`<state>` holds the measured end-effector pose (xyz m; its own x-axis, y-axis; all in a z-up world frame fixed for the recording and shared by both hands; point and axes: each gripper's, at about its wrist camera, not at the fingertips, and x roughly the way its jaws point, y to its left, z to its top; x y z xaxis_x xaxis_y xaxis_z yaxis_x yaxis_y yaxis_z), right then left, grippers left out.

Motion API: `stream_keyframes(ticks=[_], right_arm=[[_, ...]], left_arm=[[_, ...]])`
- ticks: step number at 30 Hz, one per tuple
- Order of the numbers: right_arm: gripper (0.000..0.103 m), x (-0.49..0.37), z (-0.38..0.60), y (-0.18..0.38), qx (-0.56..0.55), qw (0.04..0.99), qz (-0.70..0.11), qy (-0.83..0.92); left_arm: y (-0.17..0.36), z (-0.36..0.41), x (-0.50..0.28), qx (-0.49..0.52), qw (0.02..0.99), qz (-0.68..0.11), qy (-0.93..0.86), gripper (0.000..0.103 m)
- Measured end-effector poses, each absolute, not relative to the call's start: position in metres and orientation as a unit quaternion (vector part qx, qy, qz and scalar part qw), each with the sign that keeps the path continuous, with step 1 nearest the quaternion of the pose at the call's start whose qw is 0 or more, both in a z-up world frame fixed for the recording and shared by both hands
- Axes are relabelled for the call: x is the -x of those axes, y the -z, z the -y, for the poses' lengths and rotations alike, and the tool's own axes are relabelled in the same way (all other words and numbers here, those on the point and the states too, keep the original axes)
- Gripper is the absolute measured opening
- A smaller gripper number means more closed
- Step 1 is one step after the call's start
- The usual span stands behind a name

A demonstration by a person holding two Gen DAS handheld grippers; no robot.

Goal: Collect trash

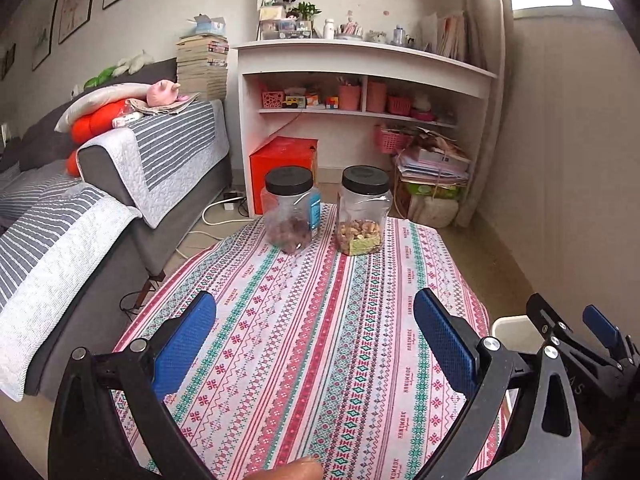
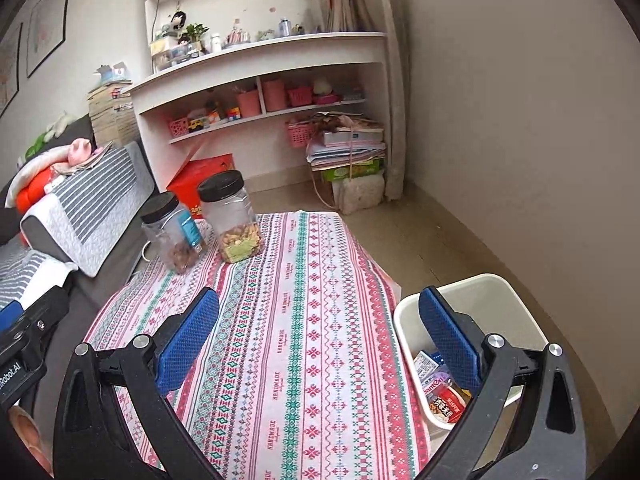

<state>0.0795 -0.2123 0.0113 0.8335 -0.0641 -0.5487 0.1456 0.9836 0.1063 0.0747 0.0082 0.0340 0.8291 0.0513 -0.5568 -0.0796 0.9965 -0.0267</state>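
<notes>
- The left tongs [image 1: 316,336] hang over the near part of the counter [image 1: 320,320], released, the two textured blue pads spread wide with nothing between them; their black arms are rigid, with silver rivets at the joints.
- The right tongs [image 2: 320,332] sit over the counter's near right edge, likewise spread wide and empty; one blue pad [image 2: 448,344] overlaps the bin's rim in the right wrist view.
- A fingertip [image 1: 296,470] shows at the bottom of the left wrist view.
- The counter is draped in a woven-look cloth [image 2: 304,320] with lengthwise stripes of pink, red and teal motifs; it lies flat, and its near and middle stretches are bare.
- Just beside the counter's right edge, on the floor, stands a white plastic bin [image 2: 496,292] with rounded corners and an open top. The trash [image 2: 440,392] lies in its bottom: glossy printed wrappers in red, white and blue.
- At the far left end of the counter stand two clear plastic jars with black screw lids, upright and near each other but apart. The left jar [image 1: 291,210] has a blue label and holds dark reddish pieces; the right jar [image 1: 364,210] holds pale nuts and a green packet.
- A grey sofa [image 1: 120,184] with striped quilted covers runs along the counter's left side, a narrow gap between them.
- Beyond the far edge, open tan floor leads to a white shelf unit [image 1: 360,80] and a red box [image 1: 284,160].
</notes>
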Motion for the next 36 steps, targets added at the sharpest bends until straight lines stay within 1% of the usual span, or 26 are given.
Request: stream_keyframes(ticks=[36], right_arm=[[0.096, -0.077, 0.223, -0.012, -0.075, 0.954, -0.286, 0.05]], left_arm=[[-0.023, 0.004, -0.08, 0.009, 0.952, -0.302, -0.045, 0.096]])
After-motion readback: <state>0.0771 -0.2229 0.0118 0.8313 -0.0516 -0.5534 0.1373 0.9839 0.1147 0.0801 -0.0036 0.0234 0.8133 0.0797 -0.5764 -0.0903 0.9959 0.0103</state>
